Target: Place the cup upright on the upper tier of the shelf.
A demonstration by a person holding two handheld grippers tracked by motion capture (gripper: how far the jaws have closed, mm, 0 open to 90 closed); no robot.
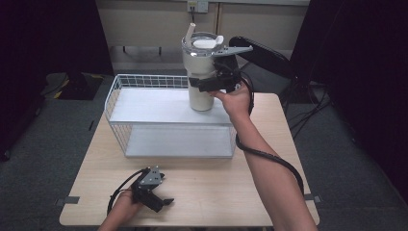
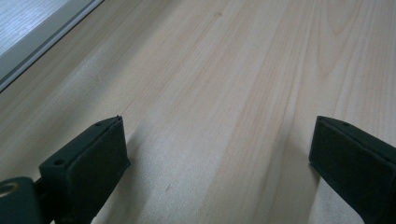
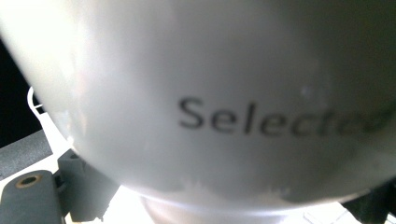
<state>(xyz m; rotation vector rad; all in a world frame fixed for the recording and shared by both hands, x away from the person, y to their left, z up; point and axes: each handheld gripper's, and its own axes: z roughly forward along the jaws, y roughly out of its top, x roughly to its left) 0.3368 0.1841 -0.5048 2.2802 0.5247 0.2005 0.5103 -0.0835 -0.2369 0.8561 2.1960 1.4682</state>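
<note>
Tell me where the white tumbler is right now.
In the high view, the white tumbler stands upright on the wire rack's top shelf, toward its right end, with the right gripper around its body.

Black grippers [image 1: 159, 201] with grey plates, trailing black cables, bare forearms
</note>
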